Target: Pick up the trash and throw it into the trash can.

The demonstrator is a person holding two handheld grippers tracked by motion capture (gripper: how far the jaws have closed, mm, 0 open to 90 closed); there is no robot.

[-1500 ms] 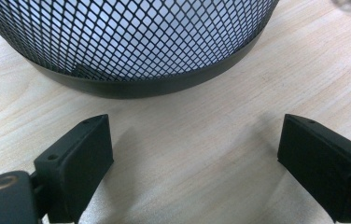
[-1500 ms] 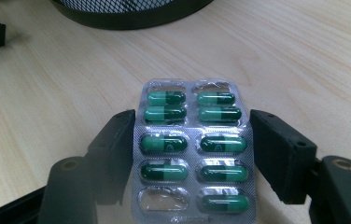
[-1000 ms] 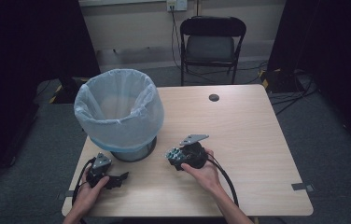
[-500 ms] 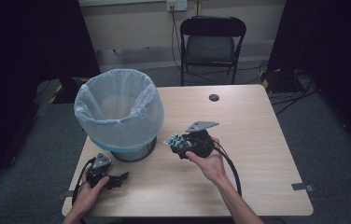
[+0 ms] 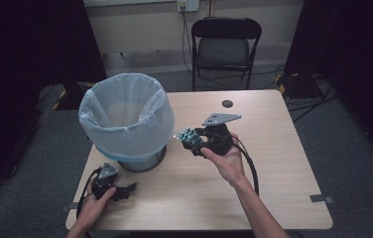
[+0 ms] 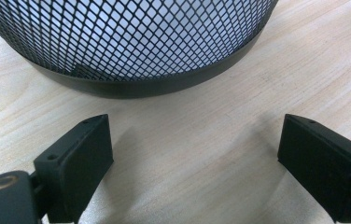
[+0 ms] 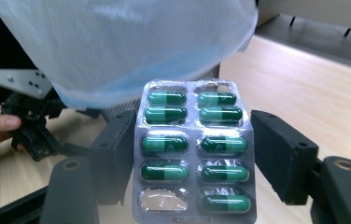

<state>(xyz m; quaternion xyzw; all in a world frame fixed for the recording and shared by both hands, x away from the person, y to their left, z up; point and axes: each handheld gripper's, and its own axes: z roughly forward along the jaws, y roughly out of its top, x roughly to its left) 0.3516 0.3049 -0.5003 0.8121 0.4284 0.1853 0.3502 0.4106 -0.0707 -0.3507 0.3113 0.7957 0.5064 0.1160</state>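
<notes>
A silver blister pack of green capsules (image 5: pixel 186 135) (image 7: pixel 194 149) hangs above the table, gripped by its side edges in my right gripper (image 5: pixel 190 140) (image 7: pixel 194 156). One bottom pocket of the pack looks empty. The pack sits just right of a black mesh bin (image 5: pixel 142 159) (image 6: pixel 131 42) lined with a pale blue bag (image 5: pixel 125 116) (image 7: pixel 117 42), below the height of the bin's rim. My left gripper (image 5: pixel 126 189) (image 6: pixel 194 154) rests low on the wooden table (image 5: pixel 274 163) in front of the bin's base, jaws wide apart with bare wood between them.
A small black round object (image 5: pixel 227 103) lies near the table's far edge. A folding chair (image 5: pixel 226 47) stands behind the table. Cables lie on the floor at the right. The left hand and its gripper (image 7: pixel 29 126) appear past the bin.
My right gripper has risen off the table with the blister pack and moved forward, closer to the bin's side. The left gripper has stayed put.
</notes>
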